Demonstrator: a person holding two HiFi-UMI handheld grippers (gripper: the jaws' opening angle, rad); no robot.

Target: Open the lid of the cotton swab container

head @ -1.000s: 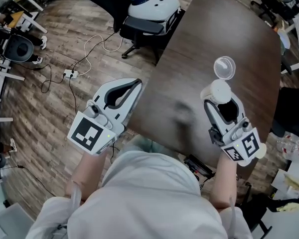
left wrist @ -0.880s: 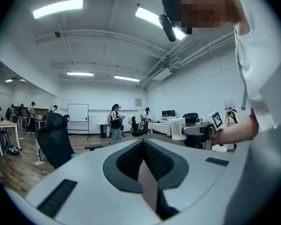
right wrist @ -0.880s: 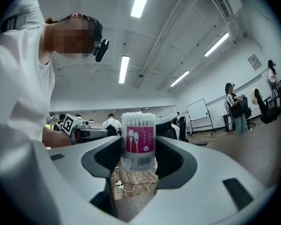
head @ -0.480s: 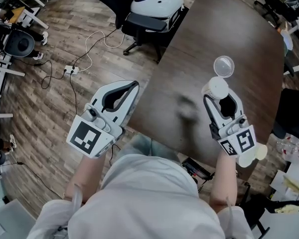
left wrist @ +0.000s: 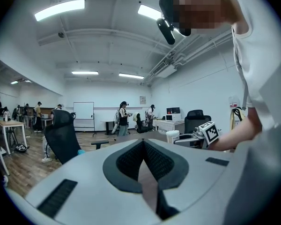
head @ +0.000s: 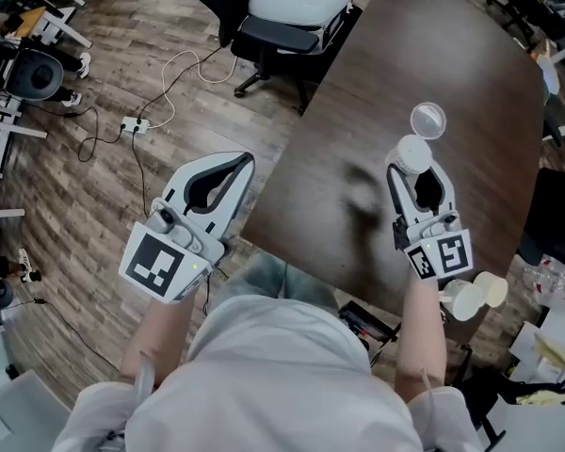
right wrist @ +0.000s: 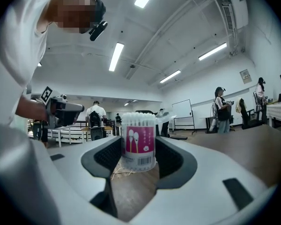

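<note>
The wood-plank floor [head: 94, 205] fills the left of the head view. A power strip [head: 132, 138] lies on it at 10 o'clock from the left gripper, with a white cable [head: 184, 78] looping away toward 1 o'clock. The left gripper [head: 247, 159] hangs over the floor, just off the table's near-left edge. Its jaws are clenched together with nothing between them. Its own view looks level across a large open room with long strip lights on the ceiling, a whiteboard on the far wall, desks, and several people standing.

At 12 o'clock from that gripper, a black office chair [head: 278, 40] carries a white rounded object [head: 294, 3] on its seat. It stands against the far-left edge of the dark brown table [head: 452, 55], which runs diagonally across the right half of the head view and is largely bare.

The right gripper [head: 415, 169] is over the table and grasps the cotton swab container [head: 413, 151] between its pads, upright. Its view shows a pink label on the container and the white swab tips bare at the top. The clear round lid [head: 427, 121] is off and lies flat on the table at 12 o'clock from the container, just beside it.
</note>
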